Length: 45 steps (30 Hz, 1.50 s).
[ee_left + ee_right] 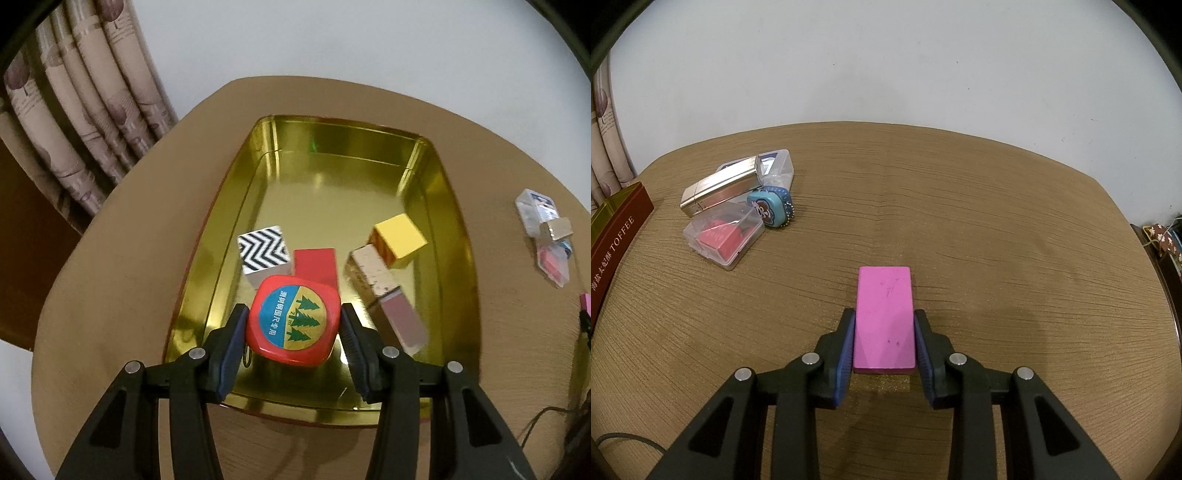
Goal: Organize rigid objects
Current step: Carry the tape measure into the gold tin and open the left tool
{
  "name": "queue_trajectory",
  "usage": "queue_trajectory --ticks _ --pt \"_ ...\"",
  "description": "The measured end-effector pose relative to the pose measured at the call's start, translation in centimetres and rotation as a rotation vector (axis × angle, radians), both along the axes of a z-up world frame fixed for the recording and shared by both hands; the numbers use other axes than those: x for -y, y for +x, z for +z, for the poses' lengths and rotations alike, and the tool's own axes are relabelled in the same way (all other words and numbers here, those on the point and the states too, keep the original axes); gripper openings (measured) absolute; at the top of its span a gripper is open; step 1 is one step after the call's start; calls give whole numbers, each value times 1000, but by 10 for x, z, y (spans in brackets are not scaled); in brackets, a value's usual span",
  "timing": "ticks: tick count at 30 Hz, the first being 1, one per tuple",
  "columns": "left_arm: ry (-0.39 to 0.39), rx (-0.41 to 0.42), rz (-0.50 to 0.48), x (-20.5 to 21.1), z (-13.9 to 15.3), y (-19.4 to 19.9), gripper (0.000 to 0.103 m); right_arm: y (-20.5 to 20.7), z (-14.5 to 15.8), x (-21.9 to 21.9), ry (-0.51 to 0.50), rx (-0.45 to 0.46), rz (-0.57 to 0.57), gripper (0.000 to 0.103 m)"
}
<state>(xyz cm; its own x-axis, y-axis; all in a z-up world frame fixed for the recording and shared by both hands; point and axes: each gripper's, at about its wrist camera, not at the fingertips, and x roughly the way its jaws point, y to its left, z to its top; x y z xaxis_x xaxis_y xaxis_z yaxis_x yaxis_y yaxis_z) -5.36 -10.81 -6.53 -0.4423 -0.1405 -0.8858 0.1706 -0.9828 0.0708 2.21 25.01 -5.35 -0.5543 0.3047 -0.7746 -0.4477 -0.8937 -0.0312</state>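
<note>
Plain white wall rises behind a tan woodgrain table (960, 206), with patterned curtains (74, 122) at ten o'clock in your left view. Your left gripper (293, 325) is clamped part-way closed on a round-cornered red tape measure (293, 321), pads pressing its sides, holding it over the near end of a gold tin tray (454, 236). That tray lies straight ahead at twelve o'clock, its long axis running away from you, so the left hand is the one placed to set something down in it. Already inside are a black-and-white zigzag cube (263, 248), a flat red block (316, 264), a yellow cube (400, 234) and a speckled pale bar with a mauve end (384, 291), all in the near half; the far half looks bare. Your right gripper (884, 339) is closed on a pink rectangular block (884, 317), its long axis pointing to twelve o'clock, just above the tabletop. At ten o'clock from it sit clear plastic cases (724, 236), a silver bar (720, 188) and a teal keychain tin (768, 208), still outside the tray.
</note>
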Motion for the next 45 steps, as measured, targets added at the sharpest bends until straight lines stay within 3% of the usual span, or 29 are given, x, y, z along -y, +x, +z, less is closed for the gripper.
queue_trajectory --ticks 24,38,45 --pt "31 -27 37 24 -6 -10 48 1 0 -2 4 2 0 31" --pt "-126 -146 34 -1 14 21 52 0 0 -3 8 4 3 31" --pt "-153 -158 57 2 12 22 60 -3 1 2 30 14 2 31"
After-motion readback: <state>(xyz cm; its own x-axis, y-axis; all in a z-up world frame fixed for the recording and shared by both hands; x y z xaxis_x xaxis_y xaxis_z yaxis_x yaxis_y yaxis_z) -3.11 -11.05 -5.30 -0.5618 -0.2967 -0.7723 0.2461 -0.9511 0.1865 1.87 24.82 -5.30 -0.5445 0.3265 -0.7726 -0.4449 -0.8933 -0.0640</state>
